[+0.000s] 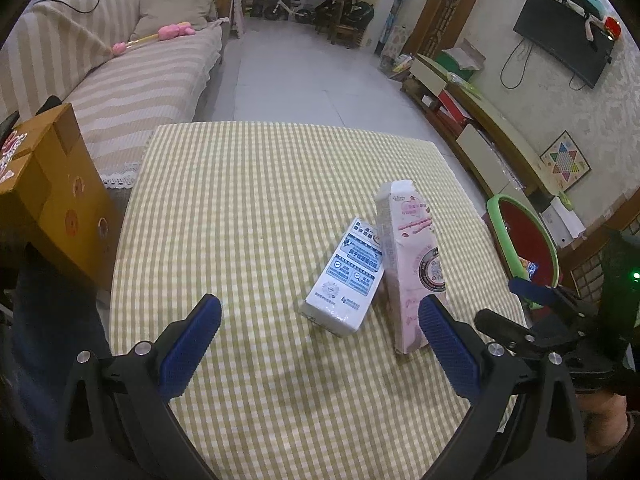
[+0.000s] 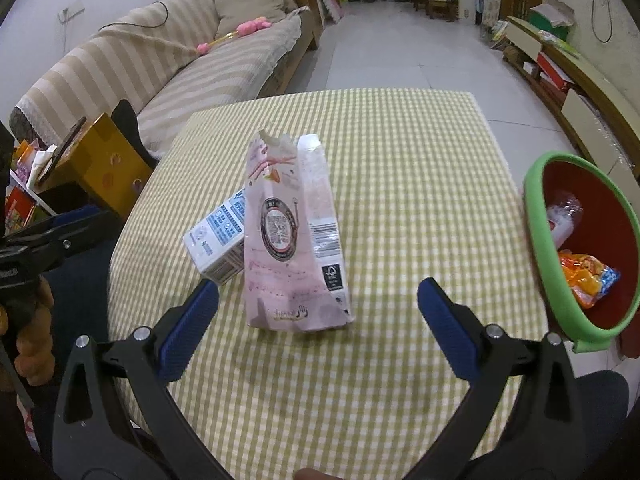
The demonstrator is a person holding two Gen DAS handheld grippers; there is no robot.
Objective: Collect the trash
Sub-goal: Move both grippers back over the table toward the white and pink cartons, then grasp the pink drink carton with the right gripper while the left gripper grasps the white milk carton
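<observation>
Checked yellow cloth covers the table (image 2: 400, 152), where a pink carton (image 2: 292, 240) is leaned against a white-and-blue carton (image 2: 218, 236). Both the left gripper (image 1: 320, 320) and the right gripper (image 2: 318, 300) are held spread wide and empty. Wrappers are seen inside the green-rimmed bin (image 2: 538, 216) beside the table.

My table (image 2: 400, 152) carries a green-and-white checked cloth. Two items rest on it: a white carton (image 2: 216, 240) lying flat and a pink carton (image 2: 292, 240) leaning against it.
</observation>
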